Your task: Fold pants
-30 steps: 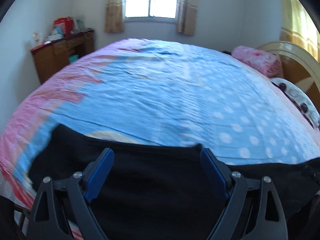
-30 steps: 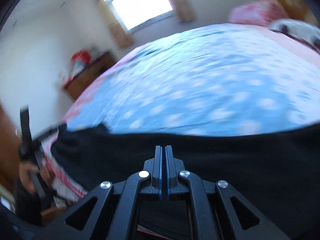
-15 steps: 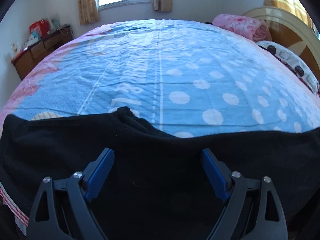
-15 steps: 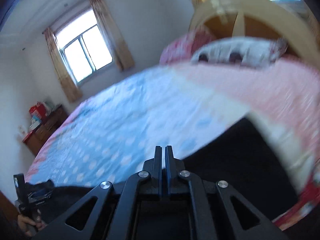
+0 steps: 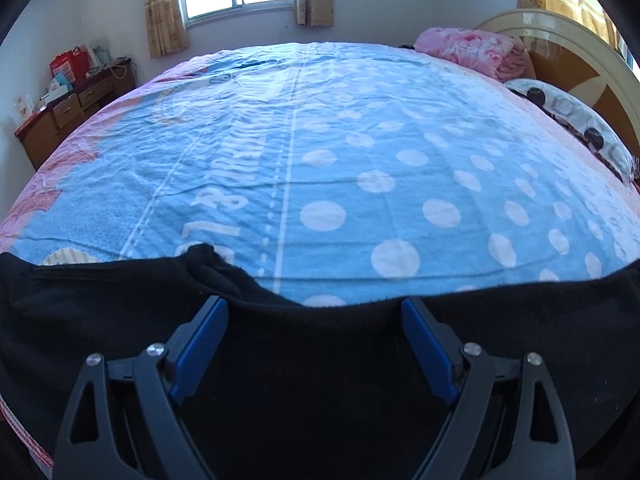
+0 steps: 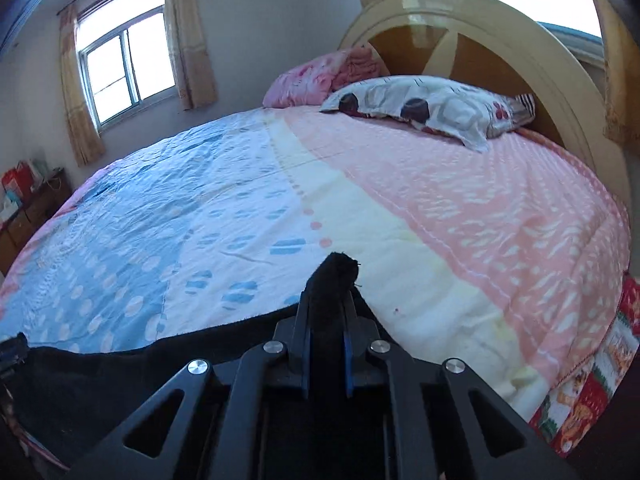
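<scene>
Pants (image 5: 320, 360), black, lie on the blue dotted bedspread (image 5: 360, 160); right gripper (image 6: 326, 300) pinches them, left gripper (image 5: 314, 320) spread

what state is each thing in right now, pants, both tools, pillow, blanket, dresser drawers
pants: black, spread along the near bed edge, not folded
left tool: open over the pants, gripping nothing
right tool: jaws just eased apart, a tuft of pants between the pads
pillow: flat by the headboard
pink blanket: folded
dresser drawers: closed
</scene>
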`<state>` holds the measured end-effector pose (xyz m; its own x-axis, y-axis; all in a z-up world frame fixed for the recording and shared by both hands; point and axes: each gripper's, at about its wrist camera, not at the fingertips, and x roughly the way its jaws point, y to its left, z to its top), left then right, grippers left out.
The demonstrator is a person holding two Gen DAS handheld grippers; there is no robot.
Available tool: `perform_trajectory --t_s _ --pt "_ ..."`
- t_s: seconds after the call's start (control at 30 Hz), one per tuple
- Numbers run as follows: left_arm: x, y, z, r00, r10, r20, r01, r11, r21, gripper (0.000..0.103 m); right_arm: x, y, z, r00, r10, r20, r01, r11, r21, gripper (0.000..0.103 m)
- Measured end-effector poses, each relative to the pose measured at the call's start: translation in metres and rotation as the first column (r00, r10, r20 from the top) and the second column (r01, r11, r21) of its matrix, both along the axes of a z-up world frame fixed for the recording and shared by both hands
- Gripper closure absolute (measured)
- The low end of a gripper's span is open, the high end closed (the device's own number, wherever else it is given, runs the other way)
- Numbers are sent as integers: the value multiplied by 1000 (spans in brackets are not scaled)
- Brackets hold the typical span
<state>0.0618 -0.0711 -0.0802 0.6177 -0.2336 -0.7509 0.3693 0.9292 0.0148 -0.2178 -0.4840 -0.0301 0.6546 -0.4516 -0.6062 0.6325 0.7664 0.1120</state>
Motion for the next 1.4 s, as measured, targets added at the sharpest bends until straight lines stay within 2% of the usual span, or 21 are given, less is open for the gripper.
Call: perform_trajectory --t_s 0.07,0.13,0.17,0.2,0.27,0.33,0.37,0.43,0.5,0.53,0.57,0.6,0.67,0.77,0.93,1.03,1.13,1.27,1.4 --pt "3 2 1 1000 21 17 -21 999 -25 13 -10 -7 5 998 -41 53 41 999 7 94" --pt "6 2 -5 999 42 33 -42 999 -14 12 -19 -21 4 989 -89 114 83 995 60 94" --pt "8 1 -12 998 46 47 -46 999 14 7 -20 -31 -2 985 -115 127 102 990 100 94" --pt "5 0 -15 996 48 81 -50 998 23 6 -20 -34 -8 986 -118 119 103 987 125 94" --pt "-3 2 -18 990 66 125 -67 998 6 6 -19 -31 -7 990 -93 106 83 992 96 93" --pt "-2 2 -15 991 66 114 -67 998 7 6 -17 -26 -7 994 -71 85 67 996 54 87" --pt "0 3 -13 993 64 96 -65 998 5 6 -19 -25 -7 994 -60 87 56 997 56 78" --pt "1 10 -4 996 73 43 -72 997 -25 6 -29 -28 -1 990 -68 122 50 989 141 70" --pt "-5 16 5 996 82 28 -80 995 -66 6 -60 -30 13 954 -142 264 82 971 224 69" --pt "-10 18 12 996 82 37 -78 993 -89 6 -81 -27 20 914 -185 360 97 964 249 68" --pt "-15 18 17 996 75 45 -70 992 -101 6 -97 -23 27 882 -217 417 112 958 262 66" --pt "-19 17 21 997 64 51 -58 992 -110 6 -111 -19 31 854 -236 464 115 955 273 65" --pt "-29 10 26 999 23 49 -17 992 -125 6 -125 -13 34 834 -243 496 105 952 289 65" --pt "-44 -6 30 997 -75 22 77 991 -110 7 -127 -11 20 851 -223 476 70 945 318 65" --pt "-69 -24 33 984 -179 10 179 980 -81 7 -131 -20 -21 821 -313 478 47 871 490 65" --pt "-78 -33 34 978 -209 17 209 976 -54 7 -128 -20 -29 835 -320 449 54 858 511 65" --pt "-83 -36 33 975 -222 10 222 973 -55 7 -135 -17 -36 810 -369 455 76 836 543 65" --pt "-84 -38 29 975 -222 -5 222 974 -41 7 -120 -8 -44 840 -326 434 28 824 566 65" --pt "-81 -39 23 980 -200 -22 200 980 1 7 -106 7 -35 869 -263 420 6 854 521 65"
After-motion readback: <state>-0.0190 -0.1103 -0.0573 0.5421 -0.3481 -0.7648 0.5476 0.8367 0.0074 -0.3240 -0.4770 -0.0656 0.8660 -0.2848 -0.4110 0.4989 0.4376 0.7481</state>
